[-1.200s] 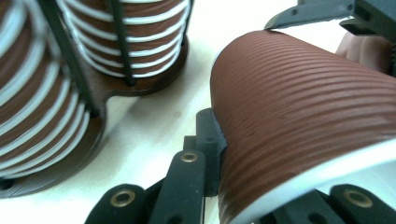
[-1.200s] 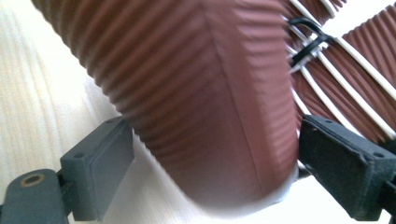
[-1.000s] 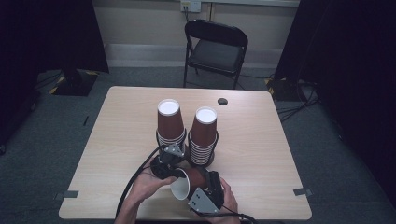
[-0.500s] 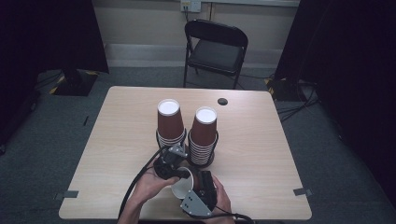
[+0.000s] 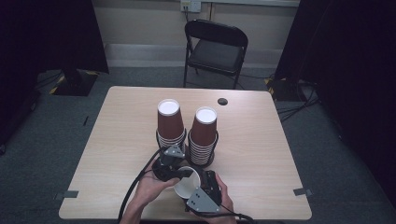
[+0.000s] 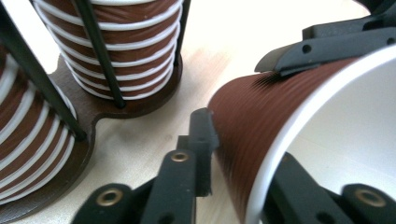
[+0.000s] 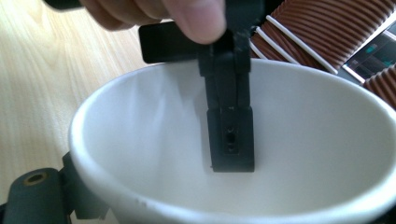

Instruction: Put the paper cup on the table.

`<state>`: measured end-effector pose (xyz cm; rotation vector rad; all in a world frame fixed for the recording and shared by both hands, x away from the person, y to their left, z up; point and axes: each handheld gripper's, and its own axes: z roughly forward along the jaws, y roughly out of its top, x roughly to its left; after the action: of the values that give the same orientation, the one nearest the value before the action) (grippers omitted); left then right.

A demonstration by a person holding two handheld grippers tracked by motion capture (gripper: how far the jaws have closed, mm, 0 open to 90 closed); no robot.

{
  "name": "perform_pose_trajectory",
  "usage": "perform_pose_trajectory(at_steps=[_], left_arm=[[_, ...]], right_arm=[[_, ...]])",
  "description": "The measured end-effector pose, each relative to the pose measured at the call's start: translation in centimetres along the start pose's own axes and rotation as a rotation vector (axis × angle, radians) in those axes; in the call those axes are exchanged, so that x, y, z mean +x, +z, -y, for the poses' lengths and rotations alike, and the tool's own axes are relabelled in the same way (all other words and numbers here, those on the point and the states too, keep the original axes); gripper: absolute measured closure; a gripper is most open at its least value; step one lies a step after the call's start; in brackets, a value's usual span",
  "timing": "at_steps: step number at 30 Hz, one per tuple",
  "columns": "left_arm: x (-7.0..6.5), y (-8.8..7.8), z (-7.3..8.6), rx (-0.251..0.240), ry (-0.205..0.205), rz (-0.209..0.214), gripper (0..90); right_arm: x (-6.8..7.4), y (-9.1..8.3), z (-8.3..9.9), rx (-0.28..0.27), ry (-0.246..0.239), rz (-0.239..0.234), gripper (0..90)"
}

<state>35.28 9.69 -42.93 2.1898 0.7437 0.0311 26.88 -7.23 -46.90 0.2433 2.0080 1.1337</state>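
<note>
You have drawn the loose cup (image 5: 186, 185) nearer to you and turned its white mouth up since a second ago, so a handover between grippers looks under way; your left gripper (image 5: 173, 173) pinches its rim, one jaw inside; your right gripper (image 5: 198, 186) grips the ribbed wall; the left gripper view alone reveals the holder (image 6: 100, 109) beneath both cup stacks (image 5: 187, 130).
</note>
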Motion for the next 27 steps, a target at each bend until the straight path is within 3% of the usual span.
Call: perform_pose_trajectory(at_steps=[9, 21, 27], left_arm=[[0.1, -0.1, 0.8, -0.06, 0.0, -0.002, 73.2], [-0.3, -0.7, 1.4, -0.16, 0.031, -0.06, 61.0], [-0.2, -0.9, 1.9, -0.212, 0.031, -0.049, 54.7]], right_arm=[[-0.3, -0.1, 0.3, 0.001, 0.05, -0.016, 12.0], [-1.1, -0.3, 0.5, -0.019, 0.139, -0.031, 12.3], [-1.4, -0.3, 0.9, -0.031, 0.193, -0.043, 12.4]])
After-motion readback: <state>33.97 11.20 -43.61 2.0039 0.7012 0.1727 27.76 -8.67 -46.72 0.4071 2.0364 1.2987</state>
